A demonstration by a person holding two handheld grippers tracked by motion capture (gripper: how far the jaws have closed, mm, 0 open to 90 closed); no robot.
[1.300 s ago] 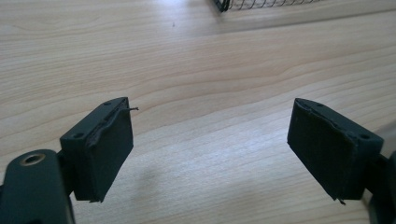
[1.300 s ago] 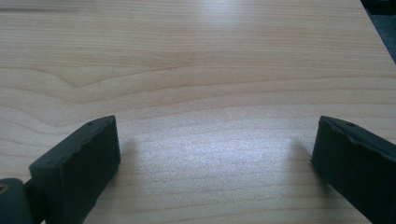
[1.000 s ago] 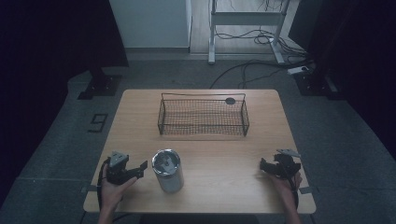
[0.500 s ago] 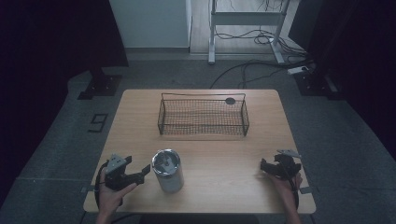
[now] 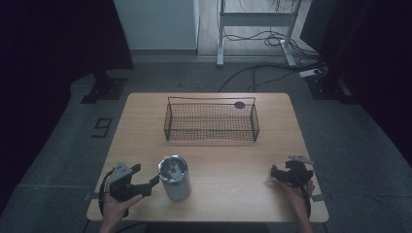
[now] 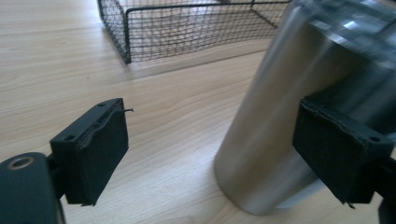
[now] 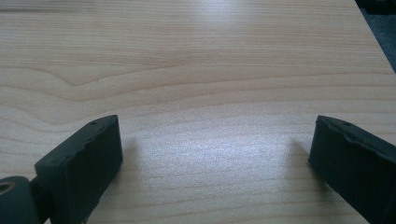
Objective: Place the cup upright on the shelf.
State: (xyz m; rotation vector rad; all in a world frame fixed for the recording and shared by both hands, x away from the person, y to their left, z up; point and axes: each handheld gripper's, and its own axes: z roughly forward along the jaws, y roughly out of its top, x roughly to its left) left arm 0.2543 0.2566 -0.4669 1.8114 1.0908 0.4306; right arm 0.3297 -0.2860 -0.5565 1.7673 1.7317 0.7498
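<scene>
Left gripper [image 5: 154, 182] beside the steel tumbler [image 5: 174, 177], jaws just been widening, nothing between them, lining up a grasp; right gripper [image 5: 273, 173], well right of the tumbler, gapes idle over the counter [image 5: 233, 160].

Right tongs [image 7: 212, 154] held low over the pale wooden worktop [image 7: 196, 70], black jaws spread wide apart, bare wood grain between them. Worktop's far right corner in sight, dark grey floor [image 7: 380, 28] beyond it.
</scene>
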